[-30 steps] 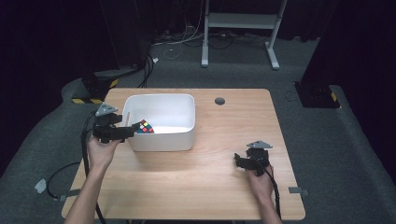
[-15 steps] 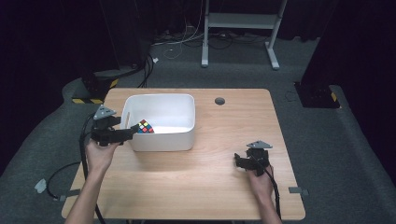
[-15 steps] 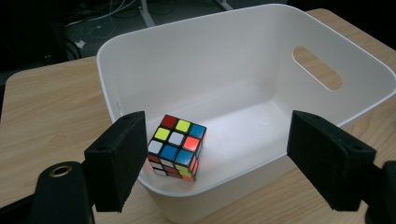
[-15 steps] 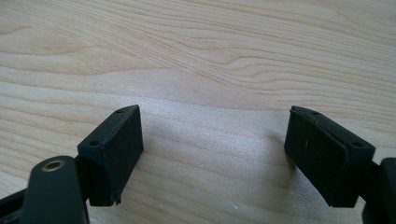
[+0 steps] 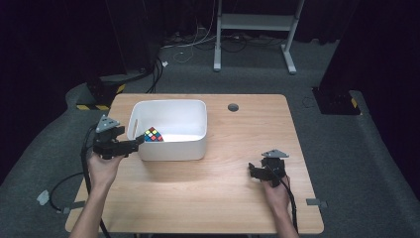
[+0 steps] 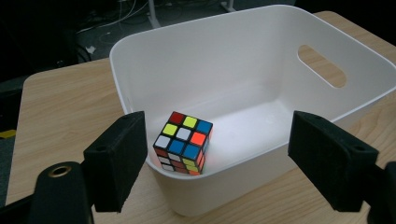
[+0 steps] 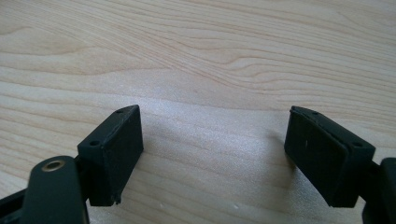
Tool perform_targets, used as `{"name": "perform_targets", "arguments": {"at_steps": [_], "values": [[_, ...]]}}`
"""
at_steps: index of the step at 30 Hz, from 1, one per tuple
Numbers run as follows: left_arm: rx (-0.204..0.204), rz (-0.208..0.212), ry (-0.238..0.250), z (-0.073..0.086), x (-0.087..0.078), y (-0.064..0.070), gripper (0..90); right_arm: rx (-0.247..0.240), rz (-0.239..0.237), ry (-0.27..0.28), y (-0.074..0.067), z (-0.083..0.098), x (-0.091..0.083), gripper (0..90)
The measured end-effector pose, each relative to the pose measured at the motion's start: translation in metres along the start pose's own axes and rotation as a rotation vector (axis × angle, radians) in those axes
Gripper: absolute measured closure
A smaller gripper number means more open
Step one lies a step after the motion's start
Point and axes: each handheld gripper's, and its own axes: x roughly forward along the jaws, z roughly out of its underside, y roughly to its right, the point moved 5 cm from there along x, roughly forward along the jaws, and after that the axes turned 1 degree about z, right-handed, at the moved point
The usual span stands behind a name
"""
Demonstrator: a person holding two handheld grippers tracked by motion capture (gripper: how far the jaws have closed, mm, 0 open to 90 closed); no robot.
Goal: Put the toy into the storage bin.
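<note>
Hovering at the bin's near rim
Left gripper (image 6: 217, 163), jaws wide and empty; puzzle cube (image 6: 184, 142) lies mid-frame between them, inside the white bin (image 6: 243, 60).

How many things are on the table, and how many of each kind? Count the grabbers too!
Puzzle cube: 1
White bin: 1
Grippers: 2, the left gripper and the right gripper
Total: 4
</note>
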Motion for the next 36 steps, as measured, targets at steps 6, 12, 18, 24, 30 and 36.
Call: {"name": "perform_targets", "arguments": {"at_steps": [6, 12, 18, 24, 30, 36], "values": [[-0.004, 0.004, 0.004, 0.002, -0.002, 0.002, 20.1, 0.000, 0.000, 0.000, 0.000, 0.000, 0.000, 19.3], [-0.013, 0.005, 0.008, 0.004, -0.004, 0.002, 19.8, 0.000, 0.000, 0.000, 0.000, 0.000, 0.000, 19.3], [-0.016, 0.011, 0.009, 0.007, -0.007, 0.003, 19.6, 0.000, 0.000, 0.000, 0.000, 0.000, 0.000, 19.3], [-0.021, 0.006, 0.006, 0.013, -0.009, 0.002, 19.6, 0.000, 0.000, 0.000, 0.000, 0.000, 0.000, 19.3], [-0.025, 0.004, 0.012, 0.015, -0.012, 0.002, 19.6, -0.001, 0.000, 0.000, 0.000, 0.000, 0.000, 19.3], [-0.038, 0.007, 0.025, 0.017, -0.015, 0.002, 19.6, -0.001, 0.000, 0.000, 0.000, 0.000, 0.000, 19.3]]}}
